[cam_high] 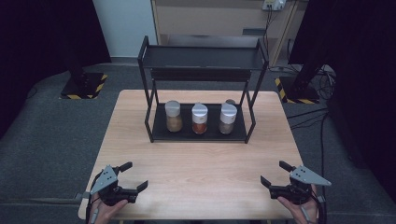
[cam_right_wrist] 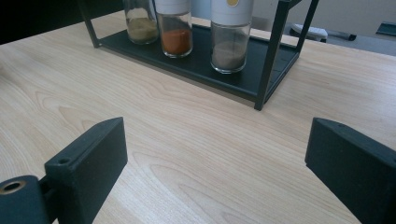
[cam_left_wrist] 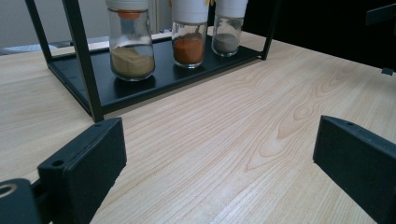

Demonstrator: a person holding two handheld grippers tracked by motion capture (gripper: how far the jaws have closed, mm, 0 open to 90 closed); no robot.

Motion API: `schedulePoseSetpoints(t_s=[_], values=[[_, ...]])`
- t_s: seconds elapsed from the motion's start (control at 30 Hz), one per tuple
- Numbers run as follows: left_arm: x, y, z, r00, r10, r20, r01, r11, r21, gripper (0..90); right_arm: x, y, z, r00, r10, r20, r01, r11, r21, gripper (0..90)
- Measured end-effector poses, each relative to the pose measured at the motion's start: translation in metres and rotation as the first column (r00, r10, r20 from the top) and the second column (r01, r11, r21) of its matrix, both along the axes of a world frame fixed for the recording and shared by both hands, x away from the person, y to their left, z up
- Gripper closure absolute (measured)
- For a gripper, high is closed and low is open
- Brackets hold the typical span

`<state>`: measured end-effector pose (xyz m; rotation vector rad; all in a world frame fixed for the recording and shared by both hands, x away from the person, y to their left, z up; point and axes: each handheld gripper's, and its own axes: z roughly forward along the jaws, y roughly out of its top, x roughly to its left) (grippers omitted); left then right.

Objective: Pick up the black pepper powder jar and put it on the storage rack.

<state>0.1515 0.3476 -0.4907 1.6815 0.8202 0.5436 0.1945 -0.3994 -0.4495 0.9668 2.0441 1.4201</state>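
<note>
- Right now the left gripper (cam_high: pixel 134 176) sits over the near left corner of the wooden table (cam_high: pixel 201 175), its two black jaws spread wide with nothing but bare wood between them.
- Likewise the right gripper (cam_high: pixel 275 173) sits over the near right corner, jaws set wide apart and holding nothing.
- Both grippers point towards the middle of the table, and each is held in a hand at the near edge.
- Well ahead of both pairs of jaws stands a black two-tier rack (cam_high: pixel 201 60), squarely between the two grippers' lines of sight.
- On the rack's lower shelf, three spice jars with white caps stand upright in a row, close together.
- Ahead and to the right of the left gripper, the tan-powder jar (cam_high: pixel 173 116) is the nearest of the three to it.
- Next along is the orange-powder jar (cam_high: pixel 200 118), in the middle of the row.
- Ahead and to the left of the right gripper, the grey-powder jar (cam_high: pixel 228 119) is the nearest to it; a fourth cap peeps out just behind this jar, too hidden to describe.
- Neither gripper touches the rack or any jar; all are well apart from the jaws.
</note>
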Motion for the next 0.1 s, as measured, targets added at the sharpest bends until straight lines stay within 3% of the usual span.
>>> schedulePoseSetpoints(t_s=[0.1], values=[[0.0, -0.0001, 0.0002, 1.0, 0.0, -0.001, 0.0, 1.0, 0.002, 1.7, 0.0006, 0.0001, -0.0001, 1.0, 0.002, -0.003, -0.002, 1.0, -0.001, 5.9]])
